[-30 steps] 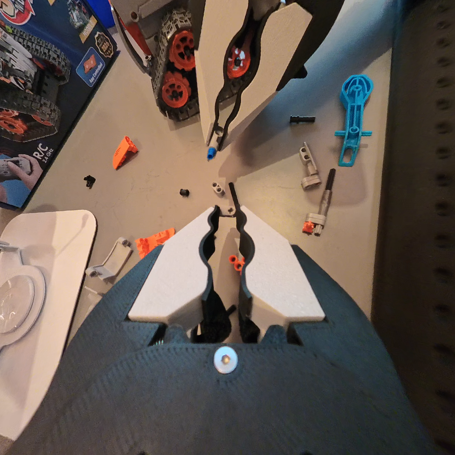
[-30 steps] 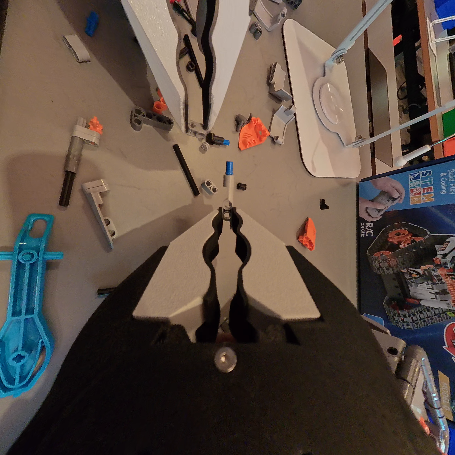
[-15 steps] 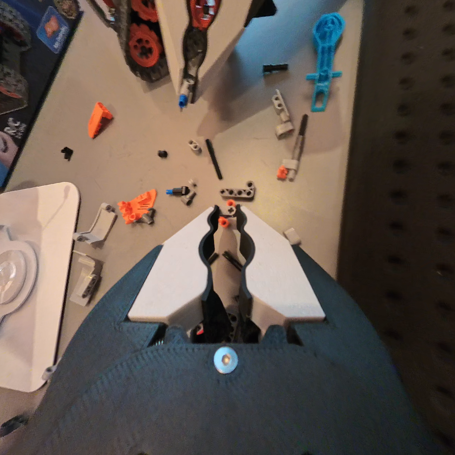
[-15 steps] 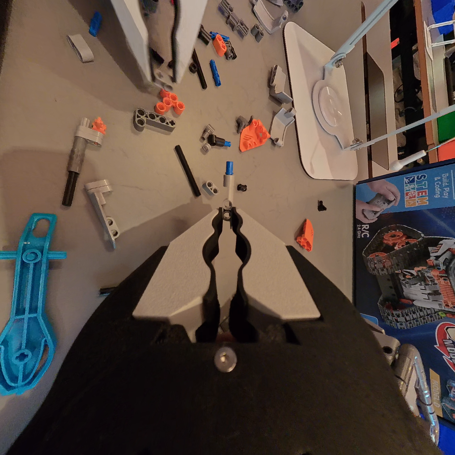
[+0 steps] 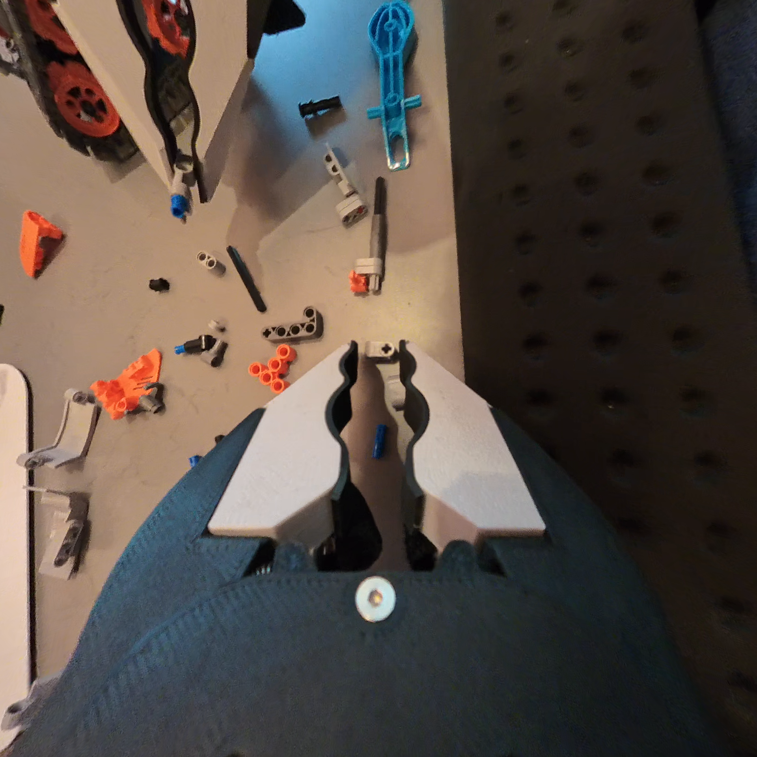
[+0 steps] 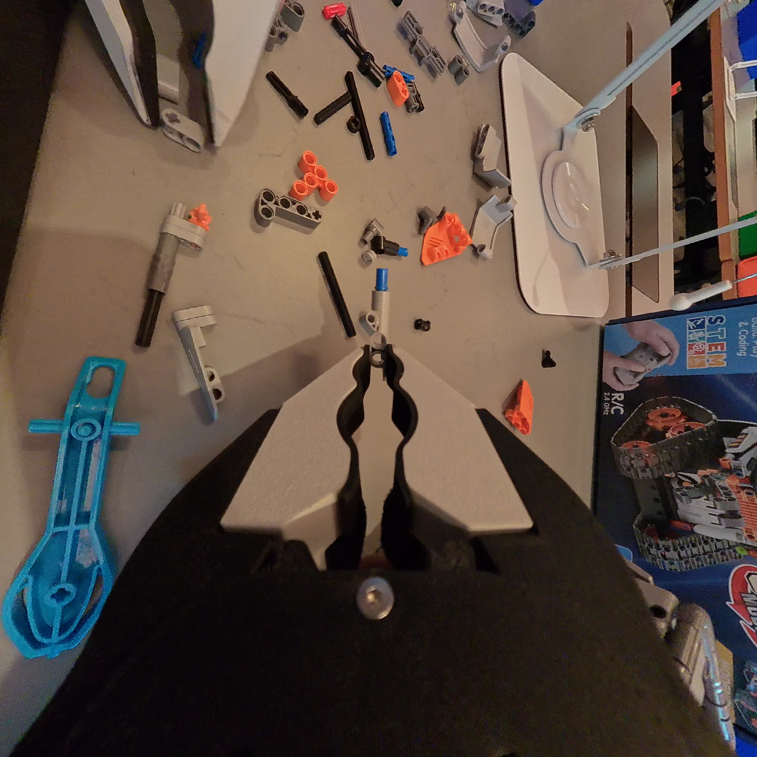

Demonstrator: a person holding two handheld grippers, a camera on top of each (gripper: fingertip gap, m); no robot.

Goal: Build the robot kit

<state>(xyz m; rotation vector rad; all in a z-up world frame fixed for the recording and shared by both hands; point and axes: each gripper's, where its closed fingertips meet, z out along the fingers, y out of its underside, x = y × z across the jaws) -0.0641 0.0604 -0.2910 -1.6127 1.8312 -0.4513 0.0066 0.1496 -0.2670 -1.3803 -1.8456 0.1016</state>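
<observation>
A: Grey table top (image 6: 102,266) is seen under both grippers, with many small building pieces spread on it.

B: What is held by the right gripper (image 6: 379,353)?

A: A thin grey rod with a blue tip (image 6: 379,297) is pinched at its near end between the 2 fingers, which are pressed close on it. The rod is pointed away from the gripper, above the table.

B: And the left gripper (image 5: 377,348)?

A: Its fingers are spread a little. A light grey beam (image 5: 387,368) is seen between them at the tips, close to the right finger. If it is gripped cannot be told. A small blue pin (image 5: 379,440) is seen on the table in the gap.

B: What is found near the left gripper?

A: An orange cluster piece (image 5: 272,368) is just beside its left finger, and a dark grey beam with holes (image 5: 294,327) lies just past that.

B: What else is seen?

A: A bright blue tool (image 6: 67,512) is laid at the table edge. A white tray (image 6: 553,205) is at the other side, and a blue toy box (image 6: 676,430) is next to it. A tracked toy car with orange wheels (image 5: 78,98) is seen behind the right gripper in the left wrist view
</observation>
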